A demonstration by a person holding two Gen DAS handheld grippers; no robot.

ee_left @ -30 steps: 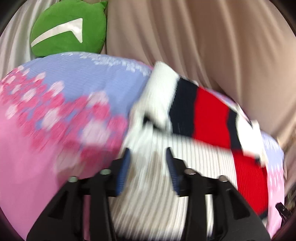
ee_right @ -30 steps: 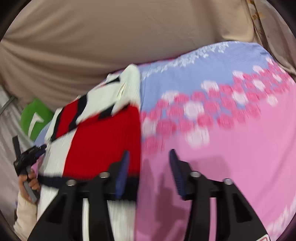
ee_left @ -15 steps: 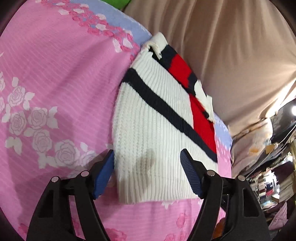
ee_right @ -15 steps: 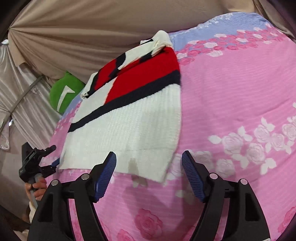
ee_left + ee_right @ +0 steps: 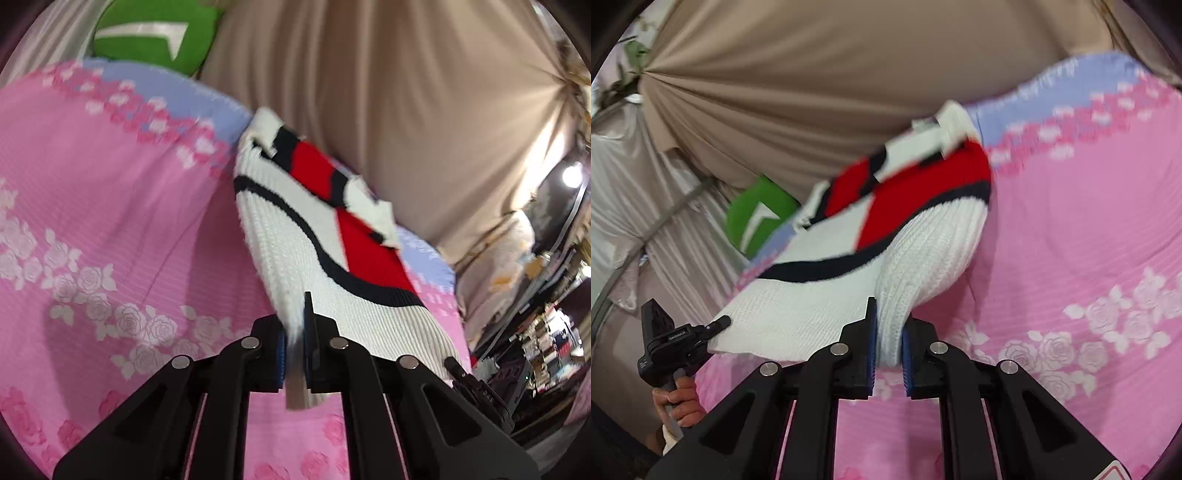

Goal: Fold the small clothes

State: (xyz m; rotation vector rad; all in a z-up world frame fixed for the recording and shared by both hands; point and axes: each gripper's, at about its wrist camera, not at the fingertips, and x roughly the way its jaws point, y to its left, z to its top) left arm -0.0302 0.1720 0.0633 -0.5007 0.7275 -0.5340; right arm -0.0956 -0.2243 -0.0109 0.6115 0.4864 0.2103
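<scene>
The left gripper (image 5: 293,345) is clamping the near left corner of the sweater (image 5: 295,236), with the white hem pinched between its 2 fingers. The right gripper (image 5: 888,341) is clamping the near right corner, where the knit is bunching into a thick roll between the fingers. Both sets of jaws have just been closing onto this hem. The sweater is extending ahead of both fingertips, its far end lying on the pink bedsheet (image 5: 110,206).

Probable risks: the bunched right corner is presenting uneven thickness and may be slipping out under tension; unequal lifting may be skewing the fold line.

Only the right wrist view is showing the person's hand (image 5: 679,400) on the left gripper's handle. Only the left wrist view is showing the cluttered shelves (image 5: 546,343) beyond the bed.
</scene>
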